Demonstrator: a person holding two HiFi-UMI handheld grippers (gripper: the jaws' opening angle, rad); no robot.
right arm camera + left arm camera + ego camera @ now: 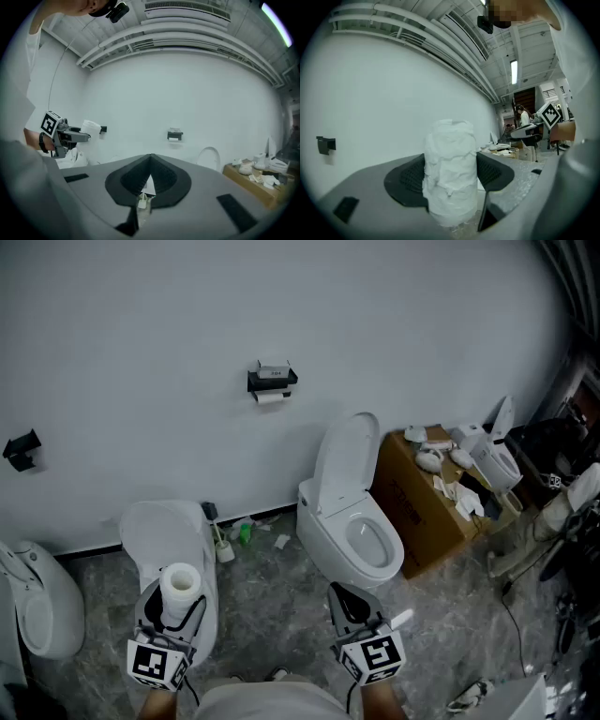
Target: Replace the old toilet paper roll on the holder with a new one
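Widely parted, left gripper [451,174] jaws clasp paper roll [451,154]; right gripper [150,164] jaws meet.

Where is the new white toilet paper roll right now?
The white toilet paper roll stands upright, clamped in the left tool, low on the left of the head view, with a white toilet just behind it there.

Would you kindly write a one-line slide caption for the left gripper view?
Left gripper holds a toilet paper roll upright before a white wall.

no legible text or labels
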